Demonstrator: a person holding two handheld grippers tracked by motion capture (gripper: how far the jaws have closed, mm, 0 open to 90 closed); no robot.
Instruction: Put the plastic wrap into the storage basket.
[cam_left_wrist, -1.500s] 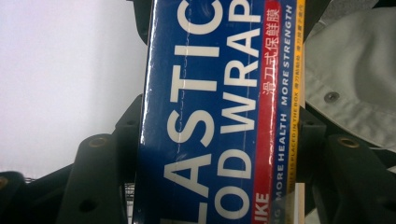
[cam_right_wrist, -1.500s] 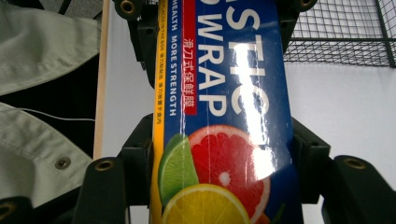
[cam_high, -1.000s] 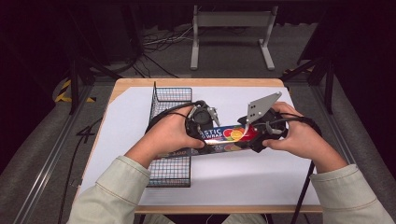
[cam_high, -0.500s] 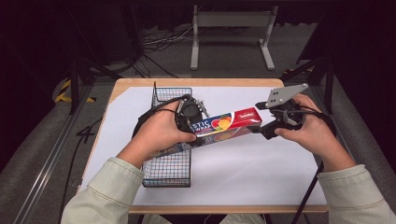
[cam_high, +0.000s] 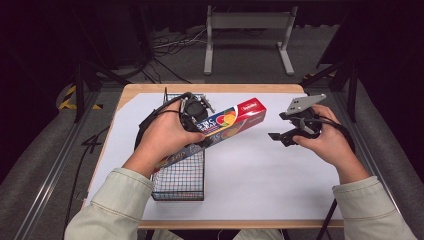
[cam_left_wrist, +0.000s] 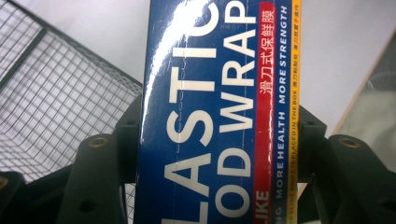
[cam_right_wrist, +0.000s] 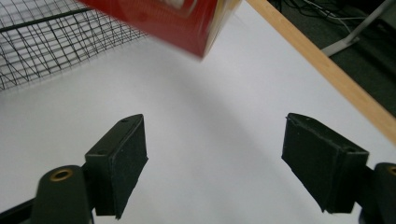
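plastic wrap box (cam_high: 220, 127) sits clamped between the jaws of the left gripper (cam_high: 196, 116), slanting over the wire basket (cam_high: 180, 175), its red end jutting toward the right gripper (cam_high: 280, 135). that gripper stands apart from the box over the white table (cam_high: 260, 170), nothing between its jaws, which gape wide though they have just been closing a little.

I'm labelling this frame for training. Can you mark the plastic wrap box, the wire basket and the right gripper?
plastic wrap box (cam_high: 235, 117): high view, on its printed top face near the red end.
wire basket (cam_high: 180, 182): high view, on its mesh floor near the front.
right gripper (cam_right_wrist: 215, 165): right gripper view, midway between its open fingertips.
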